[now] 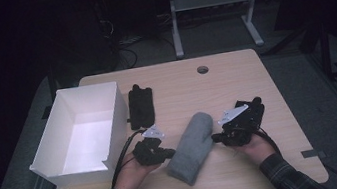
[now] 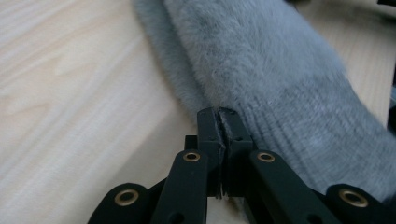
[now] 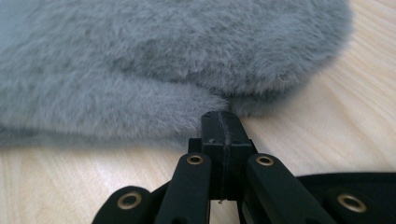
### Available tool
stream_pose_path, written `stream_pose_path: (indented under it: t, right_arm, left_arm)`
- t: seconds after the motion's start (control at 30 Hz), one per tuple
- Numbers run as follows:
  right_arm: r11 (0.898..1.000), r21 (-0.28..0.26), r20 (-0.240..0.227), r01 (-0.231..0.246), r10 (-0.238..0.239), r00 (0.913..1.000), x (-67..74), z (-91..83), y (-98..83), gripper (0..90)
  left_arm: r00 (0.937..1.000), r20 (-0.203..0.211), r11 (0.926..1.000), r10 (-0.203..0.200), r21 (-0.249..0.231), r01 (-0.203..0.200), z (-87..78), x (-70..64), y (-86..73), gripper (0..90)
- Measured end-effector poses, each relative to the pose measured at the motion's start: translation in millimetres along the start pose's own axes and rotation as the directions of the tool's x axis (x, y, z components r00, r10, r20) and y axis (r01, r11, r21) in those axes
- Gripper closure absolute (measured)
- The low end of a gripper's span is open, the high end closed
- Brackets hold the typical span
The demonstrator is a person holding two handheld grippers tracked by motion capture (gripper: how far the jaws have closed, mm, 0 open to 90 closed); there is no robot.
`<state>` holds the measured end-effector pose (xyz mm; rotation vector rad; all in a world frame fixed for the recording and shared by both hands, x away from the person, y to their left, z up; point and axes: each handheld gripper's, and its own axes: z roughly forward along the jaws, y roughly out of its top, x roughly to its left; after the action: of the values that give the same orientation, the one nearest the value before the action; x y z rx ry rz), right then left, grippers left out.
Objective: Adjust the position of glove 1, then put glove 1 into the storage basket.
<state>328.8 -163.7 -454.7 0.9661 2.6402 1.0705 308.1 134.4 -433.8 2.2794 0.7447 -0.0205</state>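
A grey furry mitten (image 1: 194, 146) lies slanted on the wooden table (image 1: 235, 79) between my two grippers. My left gripper (image 1: 169, 151) rests at the mitten's left edge. In the left gripper view its jaws (image 2: 220, 114) are pressed together, tips touching the mitten (image 2: 280, 70) where fur meets the ribbed cuff, with no fabric visible between them. My right gripper (image 1: 216, 138) sits at the mitten's right edge. Its jaws (image 3: 222, 117) are also shut, tips against the fur (image 3: 163, 60) beside the thumb lobe. A black glove (image 1: 140, 106) lies flat farther back.
An open white box (image 1: 111, 133) stands on the table's left side, close to the left hand and the black glove. A round cable hole (image 1: 202, 69) is near the far edge. Bare wood lies right of the right gripper and along the front edge.
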Motion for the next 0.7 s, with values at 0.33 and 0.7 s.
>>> stream_pose_path:
  t: [0.33,0.7]
  right_arm:
    - [0.999,-0.048,-0.019,-0.007,0.006,0.9998,-3.1,-6.5,0.1,71.9]
    - [0.995,-0.094,0.066,-0.042,0.048,0.9966,-10.6,-45.3,-37.0,33.9]
  left_arm:
    - [0.9993,-0.03,0.9988,-0.021,-0.045,0.019,-9.3,3.9,2.7,63.2]
    - [0.9998,0.013,0.9902,0.014,-0.139,-0.012,-14.4,6.5,27.5,30.3]
